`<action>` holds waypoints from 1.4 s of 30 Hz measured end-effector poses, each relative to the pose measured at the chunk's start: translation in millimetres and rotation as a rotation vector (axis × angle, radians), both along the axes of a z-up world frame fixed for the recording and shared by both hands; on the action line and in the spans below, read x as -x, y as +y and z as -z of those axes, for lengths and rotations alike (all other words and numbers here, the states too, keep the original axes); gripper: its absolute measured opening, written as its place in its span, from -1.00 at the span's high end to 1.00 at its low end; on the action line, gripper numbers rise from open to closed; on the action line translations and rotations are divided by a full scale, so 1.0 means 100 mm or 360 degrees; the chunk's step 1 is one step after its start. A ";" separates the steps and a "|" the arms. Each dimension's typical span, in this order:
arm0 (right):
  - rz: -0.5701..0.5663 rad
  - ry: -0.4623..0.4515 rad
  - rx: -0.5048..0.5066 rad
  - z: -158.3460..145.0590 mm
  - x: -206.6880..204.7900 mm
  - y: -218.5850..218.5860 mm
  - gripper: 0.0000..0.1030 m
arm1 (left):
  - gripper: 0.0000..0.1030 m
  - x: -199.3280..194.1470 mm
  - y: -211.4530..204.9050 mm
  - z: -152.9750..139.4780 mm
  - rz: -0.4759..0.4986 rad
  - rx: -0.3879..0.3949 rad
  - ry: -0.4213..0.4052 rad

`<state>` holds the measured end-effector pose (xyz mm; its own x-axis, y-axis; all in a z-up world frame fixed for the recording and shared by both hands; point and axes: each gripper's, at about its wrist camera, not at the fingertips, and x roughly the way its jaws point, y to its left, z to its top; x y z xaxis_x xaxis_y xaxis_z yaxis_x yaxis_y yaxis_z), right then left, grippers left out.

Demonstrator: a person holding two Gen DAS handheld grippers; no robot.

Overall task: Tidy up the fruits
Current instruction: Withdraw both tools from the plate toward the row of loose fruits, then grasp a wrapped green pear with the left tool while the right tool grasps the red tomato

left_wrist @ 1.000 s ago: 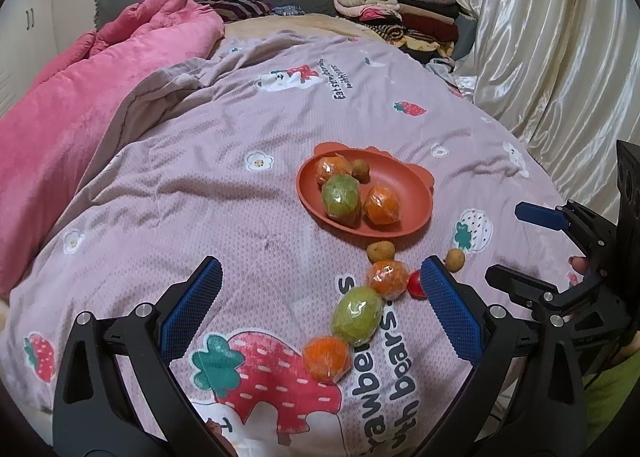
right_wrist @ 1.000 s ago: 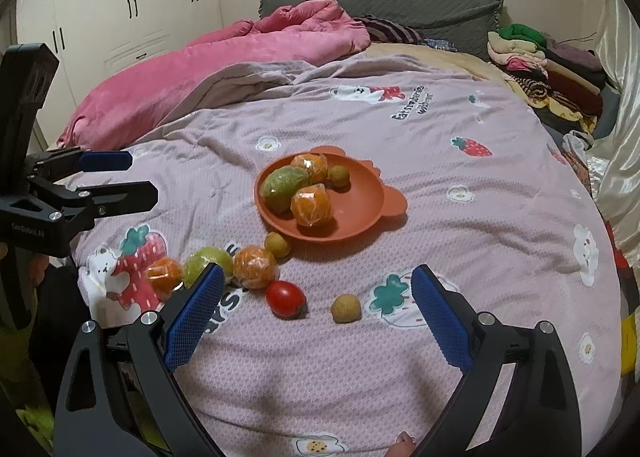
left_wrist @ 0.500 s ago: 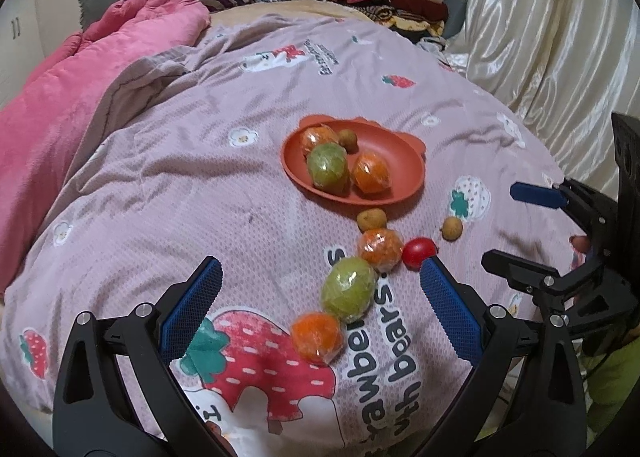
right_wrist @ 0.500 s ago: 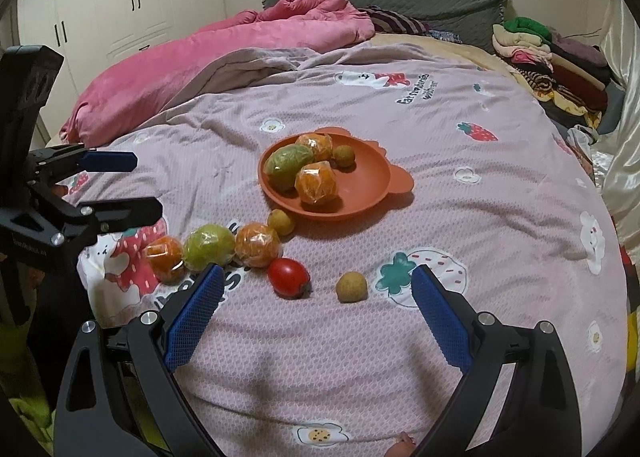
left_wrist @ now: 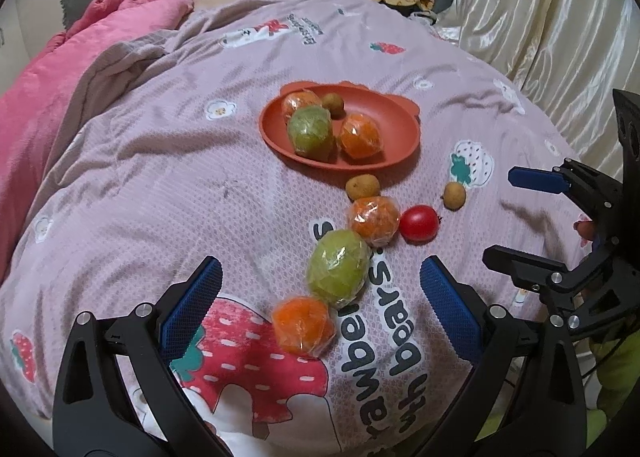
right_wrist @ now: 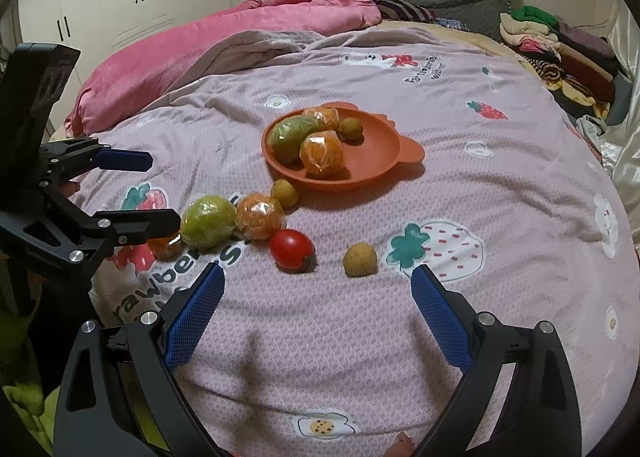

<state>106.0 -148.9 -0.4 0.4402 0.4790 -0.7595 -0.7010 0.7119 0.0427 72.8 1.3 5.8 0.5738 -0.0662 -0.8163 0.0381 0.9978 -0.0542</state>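
1. Left gripper (left_wrist: 320,297): jaws spread wide, holding nothing; wrapped green fruit (left_wrist: 338,266) and wrapped orange (left_wrist: 303,325) lie between the fingers on the bedspread (left_wrist: 160,185).
2. Right gripper (right_wrist: 316,293): jaws wide apart, empty; tomato (right_wrist: 291,249) and small brown fruit (right_wrist: 359,259) just ahead.
3. Orange plate (right_wrist: 376,165) beyond, holding four fruits.

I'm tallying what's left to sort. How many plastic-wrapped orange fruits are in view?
4. Two on the orange plate: far orange, near orange. Two on the bedspread: middle orange beside the tomato, nearest orange between the left gripper fingers. None looks hidden.
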 end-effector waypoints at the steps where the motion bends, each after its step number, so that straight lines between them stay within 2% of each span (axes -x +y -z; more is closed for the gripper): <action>1: -0.0001 0.0005 0.0002 0.02 0.00 -0.01 -0.83 | -0.81 -0.01 -0.01 0.02 0.0005 0.0000 0.0007; 12: -0.0021 0.0066 0.0027 0.20 0.00 -0.02 -0.82 | -0.79 -0.14 -0.11 0.21 0.0112 -0.0030 0.0059; 18: -0.0037 0.0088 0.0025 0.26 -0.02 0.01 -0.82 | -0.48 -0.23 -0.14 0.32 0.0163 -0.0032 0.0099; 22: -0.0059 0.0095 0.0029 0.28 -0.03 0.04 -0.78 | -0.20 -0.27 -0.14 0.39 0.0182 -0.0038 0.0128; 27: -0.0084 0.0098 0.0026 0.27 -0.05 0.10 -0.58 | 0.05 -0.31 -0.13 0.45 0.0194 -0.0022 0.0147; 32: -0.0128 0.0102 0.0023 0.28 -0.07 0.21 -0.28 | 0.36 -0.31 -0.09 0.45 0.0200 0.0004 0.0136; 35: -0.0158 0.0103 0.0032 0.29 -0.11 0.28 -0.02 | 0.37 -0.32 -0.06 0.45 0.0206 0.0034 0.0133; 42: -0.0210 0.0082 0.0106 0.40 -0.18 0.45 0.28 | 0.38 -0.31 -0.03 0.43 0.0205 0.0070 0.0127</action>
<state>124.2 -104.3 -40.7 0.3364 0.4781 -0.8113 -0.7866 0.6164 0.0370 103.5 -1.8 -36.9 0.4917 -0.1717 -0.8537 0.1592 0.9816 -0.1057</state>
